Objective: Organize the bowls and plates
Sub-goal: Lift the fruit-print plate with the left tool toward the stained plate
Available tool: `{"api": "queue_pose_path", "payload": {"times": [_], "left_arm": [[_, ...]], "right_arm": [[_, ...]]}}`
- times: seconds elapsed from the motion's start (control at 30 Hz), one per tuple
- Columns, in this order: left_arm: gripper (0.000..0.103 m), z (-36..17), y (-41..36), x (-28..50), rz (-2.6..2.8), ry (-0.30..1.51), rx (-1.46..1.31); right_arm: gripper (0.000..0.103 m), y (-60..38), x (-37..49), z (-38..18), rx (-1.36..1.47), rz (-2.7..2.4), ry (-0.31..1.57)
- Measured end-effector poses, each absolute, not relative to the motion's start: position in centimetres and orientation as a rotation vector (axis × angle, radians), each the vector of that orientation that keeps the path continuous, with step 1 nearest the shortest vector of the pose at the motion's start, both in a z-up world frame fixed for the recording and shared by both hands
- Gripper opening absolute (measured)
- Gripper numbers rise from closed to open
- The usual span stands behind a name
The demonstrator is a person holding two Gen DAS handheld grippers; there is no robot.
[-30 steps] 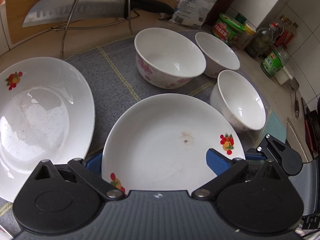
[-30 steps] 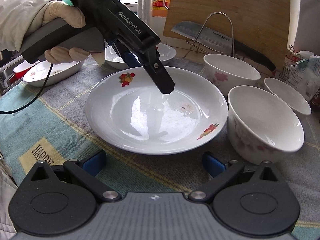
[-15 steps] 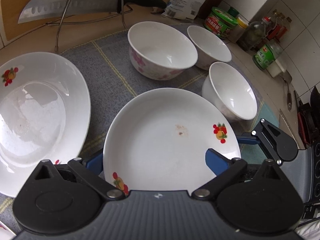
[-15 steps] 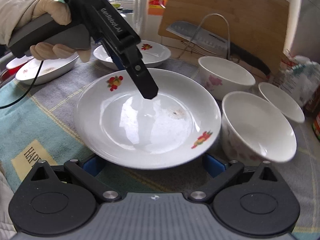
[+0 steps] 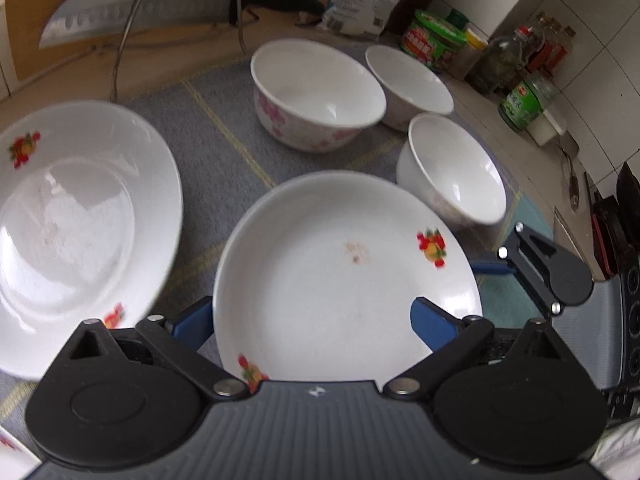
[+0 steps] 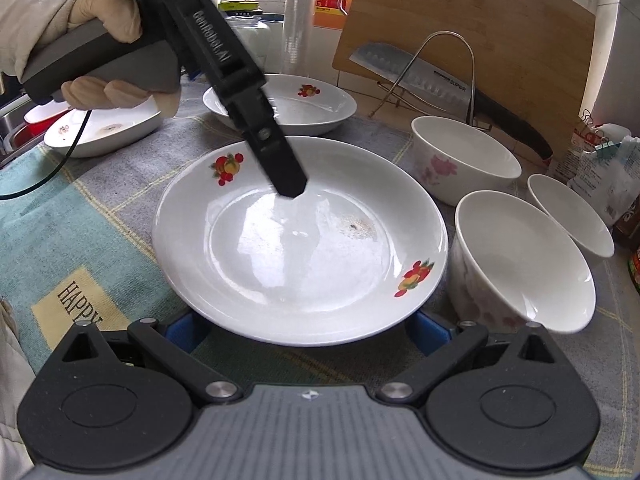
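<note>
A white plate with fruit decals (image 5: pixel 340 280) (image 6: pixel 300 248) lies on the checked cloth between both grippers. My left gripper (image 5: pixel 312 320) is open and straddles its rim: one finger (image 6: pixel 280 160) reaches down over the plate's inside, while the other is hidden behind the far rim. My right gripper (image 6: pixel 306 330) stands open at the opposite rim, which overlaps both blue pads. A second decal plate (image 5: pixel 72 220) (image 6: pixel 304 104) sits beside it. Three white bowls stand on the other side: a floral one (image 5: pixel 316 92) (image 6: pixel 464 156) and two more (image 5: pixel 452 172) (image 5: pixel 408 80).
A cutting board (image 6: pixel 480 20) and a knife on a wire rack (image 6: pixel 420 76) stand at the back. Jars and bottles (image 5: pixel 528 100) line the tiled wall. A small dish (image 6: pixel 104 128) lies by the sink edge. A gloved hand (image 6: pixel 100 40) holds the left gripper.
The decal plate has come closer to my right gripper, and its near rim now covers the blue pads. The left gripper moved along with it.
</note>
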State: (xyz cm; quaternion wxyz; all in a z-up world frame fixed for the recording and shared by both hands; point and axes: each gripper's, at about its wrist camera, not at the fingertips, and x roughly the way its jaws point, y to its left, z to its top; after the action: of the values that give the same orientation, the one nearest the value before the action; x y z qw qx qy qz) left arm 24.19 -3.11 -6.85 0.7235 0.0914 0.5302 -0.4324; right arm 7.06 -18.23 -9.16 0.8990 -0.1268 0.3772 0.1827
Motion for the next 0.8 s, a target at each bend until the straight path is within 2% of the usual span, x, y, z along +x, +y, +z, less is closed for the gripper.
{"api": "queue_pose_path", "payload": {"times": [0.8], "left_arm": [[0.1, -7.1, -5.7, 24.9, -0.977, 1.121, 0.246]], "right_arm": [[0.103, -18.6, 7.4, -9.7, -0.198, 0.396, 0.776]]}}
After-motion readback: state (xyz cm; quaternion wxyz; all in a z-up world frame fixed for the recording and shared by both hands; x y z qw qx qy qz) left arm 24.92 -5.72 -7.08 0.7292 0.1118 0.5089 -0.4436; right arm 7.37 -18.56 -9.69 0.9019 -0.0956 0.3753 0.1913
